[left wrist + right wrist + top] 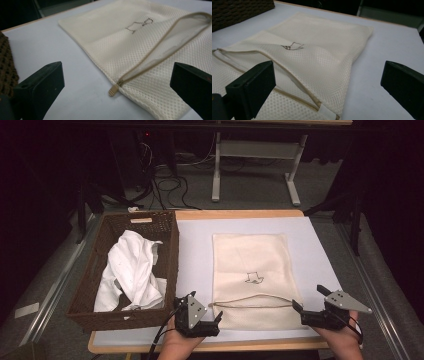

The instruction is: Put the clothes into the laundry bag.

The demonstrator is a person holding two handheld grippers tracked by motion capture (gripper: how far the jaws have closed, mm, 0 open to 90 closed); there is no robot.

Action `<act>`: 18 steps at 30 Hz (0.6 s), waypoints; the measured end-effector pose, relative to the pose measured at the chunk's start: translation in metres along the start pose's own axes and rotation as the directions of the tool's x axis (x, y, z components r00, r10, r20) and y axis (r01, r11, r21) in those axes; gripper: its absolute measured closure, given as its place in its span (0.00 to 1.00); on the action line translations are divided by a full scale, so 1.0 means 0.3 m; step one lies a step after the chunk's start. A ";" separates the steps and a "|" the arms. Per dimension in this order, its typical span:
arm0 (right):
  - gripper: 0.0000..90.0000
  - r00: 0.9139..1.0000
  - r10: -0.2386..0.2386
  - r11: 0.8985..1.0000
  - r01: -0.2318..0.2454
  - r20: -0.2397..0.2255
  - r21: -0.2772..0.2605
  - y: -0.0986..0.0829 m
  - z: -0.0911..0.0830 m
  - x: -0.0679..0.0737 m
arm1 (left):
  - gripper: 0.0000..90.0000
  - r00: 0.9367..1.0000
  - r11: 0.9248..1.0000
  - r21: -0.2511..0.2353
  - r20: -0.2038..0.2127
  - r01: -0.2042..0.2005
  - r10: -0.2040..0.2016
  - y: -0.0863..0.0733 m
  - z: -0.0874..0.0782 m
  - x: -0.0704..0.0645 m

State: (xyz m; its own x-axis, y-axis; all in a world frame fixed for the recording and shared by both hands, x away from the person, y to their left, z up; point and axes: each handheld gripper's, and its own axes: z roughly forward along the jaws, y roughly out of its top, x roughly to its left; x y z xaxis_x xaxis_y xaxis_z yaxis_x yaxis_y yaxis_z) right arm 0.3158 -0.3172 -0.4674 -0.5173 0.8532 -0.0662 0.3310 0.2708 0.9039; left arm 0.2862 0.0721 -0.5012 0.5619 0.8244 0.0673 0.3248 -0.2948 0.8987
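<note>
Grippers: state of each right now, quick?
Left gripper: open, holding nothing, at the mesh bag's left edge by the zipper end.
Right gripper: open, holding nothing, at the bag's right edge.

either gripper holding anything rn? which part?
Nothing held. Left gripper and right gripper are both open, one at each end of the mesh bag zipper, jaws apart around empty space.

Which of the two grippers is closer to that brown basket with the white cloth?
Left. The left gripper sits just off the wicker basket's near right corner; the right gripper is across the mesh bag, far from it.
</note>
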 end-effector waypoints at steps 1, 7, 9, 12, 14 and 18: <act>0.00 1.000 0.000 1.000 0.000 0.000 0.000 0.000 0.000 0.000 | 0.00 1.000 1.000 -0.006 0.003 -0.004 0.004 -0.001 0.000 -0.007; 0.00 1.000 0.003 1.000 -0.003 -0.025 -0.006 0.010 0.011 0.012 | 0.00 0.999 0.999 -0.049 0.039 -0.004 0.006 0.005 -0.005 -0.024; 0.00 1.000 -0.002 1.000 0.002 -0.031 -0.007 0.009 0.011 0.010 | 0.00 0.999 0.999 -0.051 0.049 0.008 -0.005 0.005 -0.005 -0.024; 0.00 1.000 0.002 1.000 -0.002 -0.028 -0.010 0.010 0.007 0.010 | 0.00 0.999 0.998 -0.056 0.052 0.013 -0.010 0.004 -0.007 -0.024; 0.00 1.000 0.007 1.000 -0.007 -0.027 -0.006 0.009 0.011 0.008 | 0.00 0.999 0.998 -0.056 0.053 0.011 -0.008 0.003 -0.006 -0.025; 0.00 1.000 0.014 1.000 -0.014 -0.027 -0.002 0.007 0.013 0.005 | 0.01 0.998 0.999 -0.043 0.065 0.021 -0.018 0.003 -0.002 -0.023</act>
State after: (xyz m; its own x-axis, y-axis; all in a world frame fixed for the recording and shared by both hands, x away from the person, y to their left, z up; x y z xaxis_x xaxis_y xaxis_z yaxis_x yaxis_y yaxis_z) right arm 0.3187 -0.3135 -0.4673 -0.5336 0.8447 -0.0418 0.3365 0.2573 0.9059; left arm 0.2822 0.0665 -0.5008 0.6040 0.7967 0.0228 0.3037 -0.2565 0.9176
